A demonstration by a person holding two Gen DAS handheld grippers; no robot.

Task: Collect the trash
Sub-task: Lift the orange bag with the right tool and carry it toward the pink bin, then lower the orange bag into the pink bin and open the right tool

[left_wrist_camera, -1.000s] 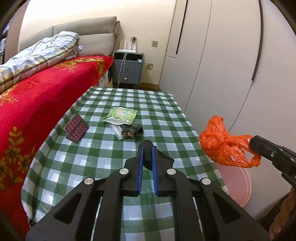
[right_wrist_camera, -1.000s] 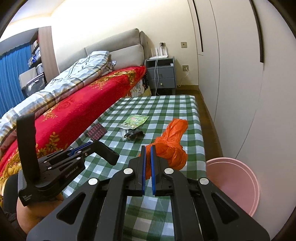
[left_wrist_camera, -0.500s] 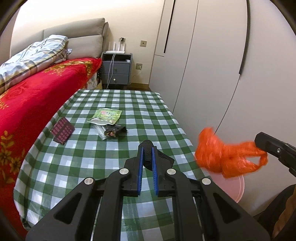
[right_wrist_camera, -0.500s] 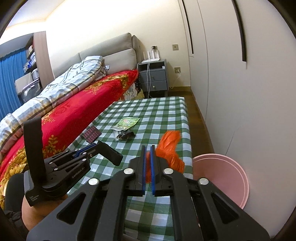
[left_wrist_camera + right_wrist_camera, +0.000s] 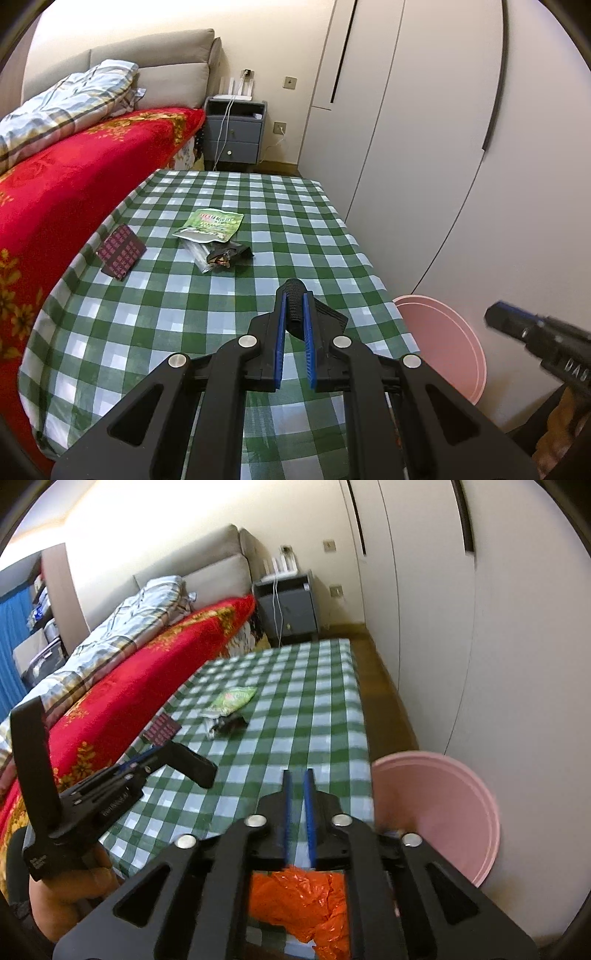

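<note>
An orange plastic bag (image 5: pixel 306 904) hangs below my right gripper (image 5: pixel 298 779), seen through its frame; the blue pads stand slightly apart with nothing visible between the tips. A pink bin (image 5: pixel 439 812) stands right of the table; it also shows in the left wrist view (image 5: pixel 443 350). My left gripper (image 5: pixel 293 295) is shut on a small black ribbed piece over the checked table (image 5: pixel 184 314). A green packet (image 5: pixel 212 225), a clear-and-dark wrapper (image 5: pixel 218 256) and a dark red packet (image 5: pixel 120 253) lie on the cloth.
A bed with a red blanket (image 5: pixel 55 177) runs along the table's left side. White wardrobe doors (image 5: pixel 424 147) stand to the right, close to the bin. A grey nightstand (image 5: pixel 234 136) stands at the back.
The right gripper swung right toward the bin. The orange bag left the fingertips' front and now hangs under the gripper body; in the left wrist view it is no longer visible.
</note>
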